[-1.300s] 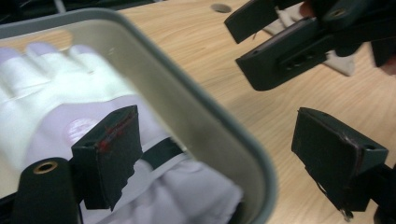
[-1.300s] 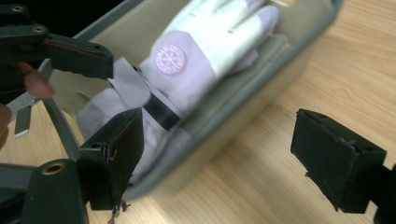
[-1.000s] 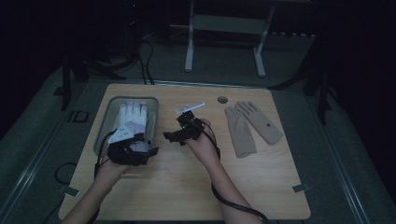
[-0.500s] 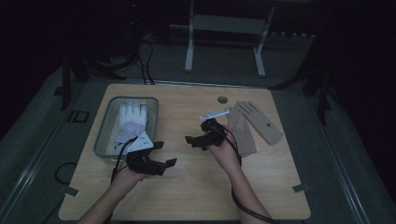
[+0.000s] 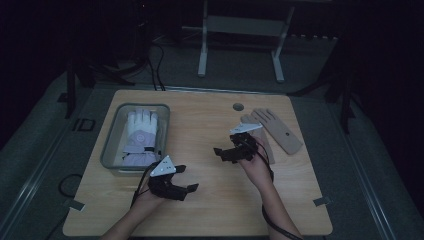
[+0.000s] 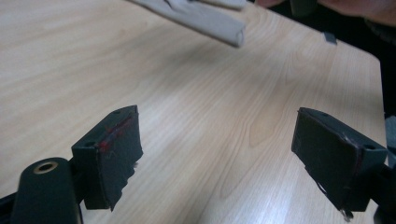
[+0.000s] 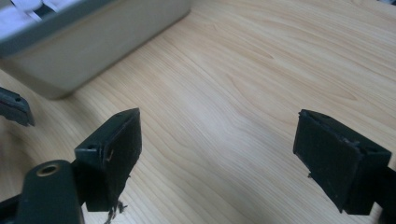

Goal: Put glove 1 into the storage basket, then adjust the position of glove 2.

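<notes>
Right now my left gripper (image 5: 186,185) and right gripper (image 5: 223,152) both gape wide, empty, blocky black pads over pale grained wood. Flat beige gloves (image 5: 276,131) lie near the table's (image 5: 210,215) far right corner; a white knit glove (image 5: 139,135) fills the clear rectangular bin (image 5: 109,150) at the left edge.

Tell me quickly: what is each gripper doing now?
Left gripper: jaws open, holding nothing.
Right gripper: jaws open, holding nothing.

High view: from above, facing forward and down on the whole wooden table (image 5: 210,115). Gripper views: very near, low over the same tabletop, facing along the jaws.
</notes>
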A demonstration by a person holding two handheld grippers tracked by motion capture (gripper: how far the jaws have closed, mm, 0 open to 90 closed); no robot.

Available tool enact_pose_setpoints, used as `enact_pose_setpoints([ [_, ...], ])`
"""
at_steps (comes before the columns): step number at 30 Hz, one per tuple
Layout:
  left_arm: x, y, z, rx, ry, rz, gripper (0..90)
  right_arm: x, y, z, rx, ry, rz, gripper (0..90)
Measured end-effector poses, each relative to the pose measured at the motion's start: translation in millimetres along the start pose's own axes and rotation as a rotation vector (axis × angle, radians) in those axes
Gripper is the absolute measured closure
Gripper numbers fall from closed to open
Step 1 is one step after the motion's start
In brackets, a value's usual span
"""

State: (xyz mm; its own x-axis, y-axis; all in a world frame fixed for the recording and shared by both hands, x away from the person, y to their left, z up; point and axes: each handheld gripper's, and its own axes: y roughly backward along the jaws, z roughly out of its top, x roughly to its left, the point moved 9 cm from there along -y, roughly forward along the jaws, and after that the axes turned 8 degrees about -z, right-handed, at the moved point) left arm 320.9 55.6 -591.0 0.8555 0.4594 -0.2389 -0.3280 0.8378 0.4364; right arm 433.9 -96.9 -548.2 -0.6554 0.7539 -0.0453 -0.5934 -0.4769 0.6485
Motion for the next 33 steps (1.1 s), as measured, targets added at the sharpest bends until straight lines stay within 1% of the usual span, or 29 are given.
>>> enact_pose_setpoints([
  [1, 1.0, -0.8, -2.5, 0.003, -0.003, 0.005, 16.1, -7.6, 0.1, -5.5, 0.002, 0.007, -0.012, 15.5],
  [2, 1.8, -1.3, -4.7, 0.002, -0.005, 0.01, 16.1, -7.6, 0.1, -5.5, 0.002, 0.007, -0.012, 15.5],
  [4, 2.9, -2.5, -10.4, 0.014, -0.008, 0.021, 16.1, -15.1, 1.5, -11.6, 0.003, -0.009, -0.007, 15.4],
  [5, 3.2, -3.2, -12.7, 0.013, -0.01, 0.026, 16.1, -19.8, 2.5, -15.0, 0.01, -0.012, -0.017, 15.4],
  [6, 3.4, -3.8, -14.8, 0.014, -0.012, 0.026, 16.1, -24.3, 3.6, -17.6, 0.008, -0.024, -0.027, 15.3],
  [8, 4.3, -4.6, -17.0, 0.001, -0.023, 0.04, 14.9, -31.6, 6.5, -23.0, 0.012, -0.06, -0.018, 13.9],
  [9, 5.0, -4.5, -17.9, 0.0, -0.027, 0.049, 14.4, -35.9, 7.8, -26.5, 0.022, -0.067, -0.026, 13.9],
  [11, 7.7, -3.6, -18.2, -0.005, -0.039, 0.074, 14.2, -44.2, 10.3, -33.7, 0.045, -0.049, -0.064, 11.7],
  [12, 8.4, -3.1, -17.8, -0.011, -0.035, 0.077, 13.5, -46.5, 11.0, -36.8, 0.056, -0.052, -0.065, 10.7],
  [13, 8.9, -2.5, -17.1, -0.024, -0.031, 0.079, 10.2, -49.6, 11.6, -38.7, 0.055, -0.071, -0.07, 10.7],
  [14, 10.0, -1.7, -17.1, -0.026, -0.03, 0.087, 7.0, -54.2, 12.6, -39.7, 0.048, -0.09, -0.094, 10.7],
  [15, 10.4, -1.2, -17.3, -0.03, -0.033, 0.09, 7.4, -57.1, 13.8, -42.0, 0.054, -0.098, -0.091, 10.7],
  [16, 10.2, -1.1, -17.4, -0.038, -0.036, 0.096, 6.9, -65.3, 15.6, -46.0, 0.06, -0.106, -0.114, 10.7],
  [17, 10.4, -1.3, -18.1, -0.042, -0.04, 0.106, 6.9, -65.3, 15.6, -46.0, 0.06, -0.106, -0.114, 10.7],
  [18, 10.6, -1.5, -19.8, -0.033, -0.046, 0.115, 6.9, -70.1, 16.8, -47.0, 0.054, -0.105, -0.124, 11.0],
  [19, 9.9, -2.3, -21.0, -0.033, -0.044, 0.111, 6.9, -74.4, 18.1, -48.2, 0.051, -0.104, -0.128, 13.5],
  [20, 9.4, -2.7, -22.2, -0.029, -0.047, 0.109, 6.8, -79.8, 19.9, -49.1, 0.047, -0.107, -0.148, 13.6],
  [22, 8.5, -3.2, -22.9, -0.03, -0.067, 0.118, 6.8, -90.5, 22.2, -50.6, 0.032, -0.116, -0.17, 17.4],
  [23, 7.9, -3.5, -22.9, -0.033, -0.072, 0.12, 6.8, -97.0, 23.1, -51.4, 0.028, -0.126, -0.191, 18.2],
  [25, 7.4, -4.1, -23.4, -0.029, -0.071, 0.12, 6.8, -109.7, 23.6, -53.4, 0.026, -0.137, -0.224, 23.1],
  [26, 7.5, -4.3, -23.7, -0.025, -0.068, 0.124, 6.8, -116.0, 23.8, -53.8, 0.018, -0.147, -0.238, 23.4],
  [28, 7.5, -4.8, -24.1, -0.02, -0.065, 0.122, 6.8, -127.6, 23.5, -56.1, 0.024, -0.157, -0.267, 30.3],
  [31, 7.3, -4.9, -24.7, -0.017, -0.056, 0.118, 6.8, -141.0, 19.8, -59.1, 0.034, -0.189, -0.283, 30.6],
  [33, 7.3, -4.6, -24.5, -0.022, -0.051, 0.118, 6.8, -146.0, 14.6, -60.2, 0.043, -0.203, -0.279, 30.7],
])
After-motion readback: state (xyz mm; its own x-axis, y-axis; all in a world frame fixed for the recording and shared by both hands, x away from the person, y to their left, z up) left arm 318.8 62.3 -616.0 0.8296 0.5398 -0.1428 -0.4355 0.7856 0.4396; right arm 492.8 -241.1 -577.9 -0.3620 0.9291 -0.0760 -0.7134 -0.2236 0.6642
